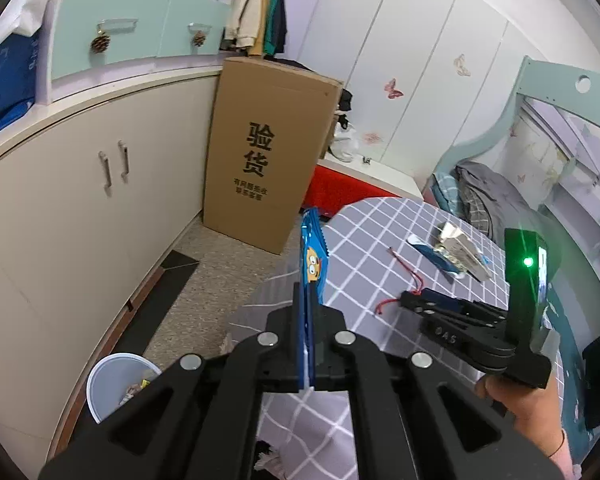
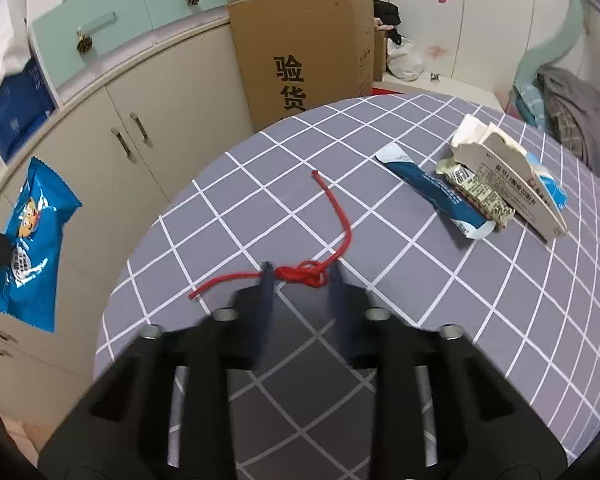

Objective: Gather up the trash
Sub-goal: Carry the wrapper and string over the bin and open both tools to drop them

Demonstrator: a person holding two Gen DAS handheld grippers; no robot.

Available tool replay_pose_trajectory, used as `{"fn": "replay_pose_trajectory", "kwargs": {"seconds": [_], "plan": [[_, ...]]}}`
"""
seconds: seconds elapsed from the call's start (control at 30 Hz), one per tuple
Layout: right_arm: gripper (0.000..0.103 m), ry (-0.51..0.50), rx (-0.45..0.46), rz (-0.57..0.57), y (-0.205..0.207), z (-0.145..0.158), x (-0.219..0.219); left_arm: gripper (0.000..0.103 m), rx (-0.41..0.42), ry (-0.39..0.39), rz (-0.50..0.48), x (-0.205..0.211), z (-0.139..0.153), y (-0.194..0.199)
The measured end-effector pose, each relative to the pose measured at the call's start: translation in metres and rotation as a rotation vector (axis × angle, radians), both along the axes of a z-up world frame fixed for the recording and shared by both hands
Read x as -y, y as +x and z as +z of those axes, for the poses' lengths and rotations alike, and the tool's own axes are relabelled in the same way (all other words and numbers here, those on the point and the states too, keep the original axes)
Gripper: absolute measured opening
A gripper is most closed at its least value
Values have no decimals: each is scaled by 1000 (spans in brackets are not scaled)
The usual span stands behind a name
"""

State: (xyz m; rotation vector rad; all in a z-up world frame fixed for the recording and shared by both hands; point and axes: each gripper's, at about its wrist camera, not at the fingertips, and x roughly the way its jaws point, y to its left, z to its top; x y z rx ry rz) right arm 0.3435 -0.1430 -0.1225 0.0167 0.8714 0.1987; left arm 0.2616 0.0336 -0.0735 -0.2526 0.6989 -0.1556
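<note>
My left gripper (image 1: 309, 308) is shut on a blue snack wrapper (image 1: 314, 264), held edge-on beyond the table's left edge; the wrapper also shows in the right wrist view (image 2: 30, 240). My right gripper (image 2: 300, 280) is open, its fingertips either side of the knot of a red string (image 2: 304, 274) lying on the grey checked tablecloth (image 2: 380, 320). The string also shows in the left wrist view (image 1: 404, 270), beside the right gripper (image 1: 416, 302). A blue tube wrapper (image 2: 440, 192), a foil wrapper (image 2: 476, 190) and a torn white carton (image 2: 512, 172) lie at the table's far right.
A white trash bin (image 1: 112, 384) with scraps inside stands on the floor at lower left, by the cream cabinets (image 1: 80, 208). A tall cardboard box (image 1: 260, 152) stands behind the table. A bed (image 1: 500, 200) lies to the right.
</note>
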Motion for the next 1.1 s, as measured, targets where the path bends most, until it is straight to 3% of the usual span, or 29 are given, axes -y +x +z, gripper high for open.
{"fn": "replay_pose_trajectory", "kwargs": {"seconds": [0.03, 0.17, 0.37, 0.5, 0.53, 0.57, 0.6, 0.67, 0.73, 0.8, 0.9, 0.93, 0.97, 1.1], "plan": [[5, -11, 2, 11, -1, 0, -3, 1, -3, -7, 2, -4, -2, 1], [3, -17, 26, 31, -6, 4, -13, 1, -7, -18, 12, -21, -9, 0], [3, -17, 61, 83, -16, 11, -49, 1, -31, -37, 47, -56, -23, -2], [8, -11, 84, 29, -15, 17, -57, 1, -43, -37, 69, -77, -29, -6], [15, -27, 97, -13, -13, 18, -55, 1, -46, -36, 78, -83, -31, -7], [54, -29, 104, -50, -11, 19, -52, 1, -47, -37, 87, -87, -32, -9], [77, -25, 115, -98, -10, 20, -46, 1, -48, -37, 99, -94, -34, -9], [75, -43, 127, -149, -8, 19, -39, 1, -54, -41, 117, -105, -38, -9], [64, -40, 79, -158, 1, 12, -34, 1, -61, -48, 126, -112, -42, -9], [40, -10, 14, -160, 10, 3, -28, 1, -68, -55, 133, -119, -46, -8], [34, 3, -4, -154, 17, 1, -29, 1, -77, -64, 138, -125, -51, -6], [28, -5, -4, -146, 19, 0, -32, 1, -79, -64, 139, -126, -52, -6], [12, -10, -3, -137, 19, 0, -34, 1, -81, -65, 140, -128, -54, -6], [9, 6, 10, -59, 14, 1, -51, 1, -90, -65, 153, -136, -59, -7]]}}
